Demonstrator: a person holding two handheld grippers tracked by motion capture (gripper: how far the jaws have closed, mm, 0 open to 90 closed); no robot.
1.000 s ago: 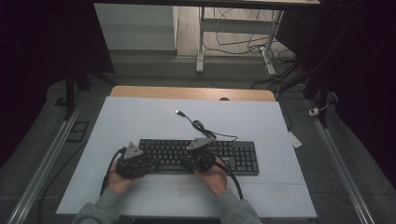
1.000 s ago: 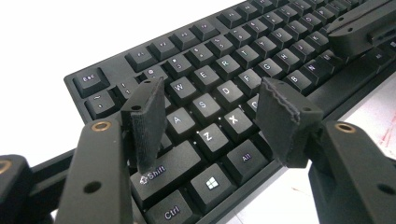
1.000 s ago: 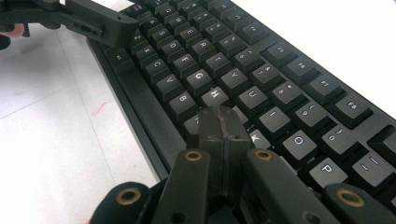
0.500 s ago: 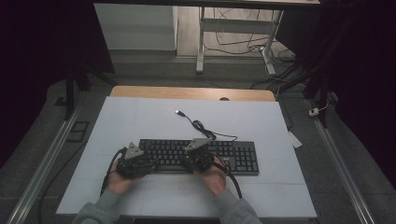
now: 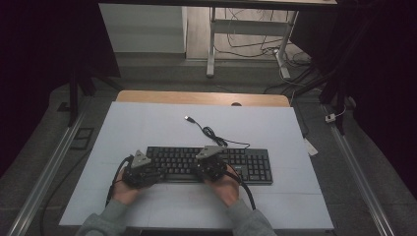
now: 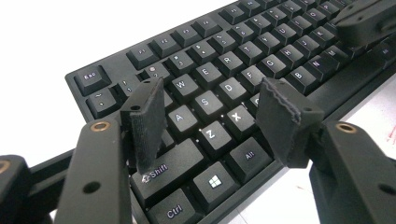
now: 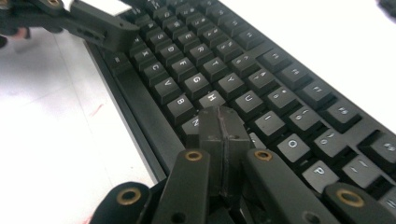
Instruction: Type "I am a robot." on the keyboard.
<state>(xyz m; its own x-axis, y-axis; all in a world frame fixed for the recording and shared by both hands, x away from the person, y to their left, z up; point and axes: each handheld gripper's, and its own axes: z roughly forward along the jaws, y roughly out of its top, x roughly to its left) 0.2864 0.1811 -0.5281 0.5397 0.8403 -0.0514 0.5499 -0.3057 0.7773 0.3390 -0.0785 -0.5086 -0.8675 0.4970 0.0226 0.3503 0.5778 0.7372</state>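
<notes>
A black keyboard (image 5: 255,164) lies across the white table top, with its cable (image 5: 211,133) curling back to a loose USB plug (image 5: 188,118). My left gripper (image 5: 145,168) hovers at the keyboard's left end. In the left gripper view my left gripper (image 6: 210,100) stands open over the A, S, Z and X keys of the keyboard (image 6: 219,70), with nothing between the jaws. My right gripper (image 5: 210,161) sits over the keyboard's middle. In the right gripper view my right gripper (image 7: 219,116) is shut with nothing in it, its tips just above the keys below H on the keyboard (image 7: 280,74).
The white table top (image 5: 147,128) has a wooden strip (image 5: 196,97) along its far edge. Metal rails (image 5: 49,167) run down both sides. A small white tag (image 5: 311,146) lies off the right edge. Desk legs and floor cables (image 5: 246,44) stand beyond.
</notes>
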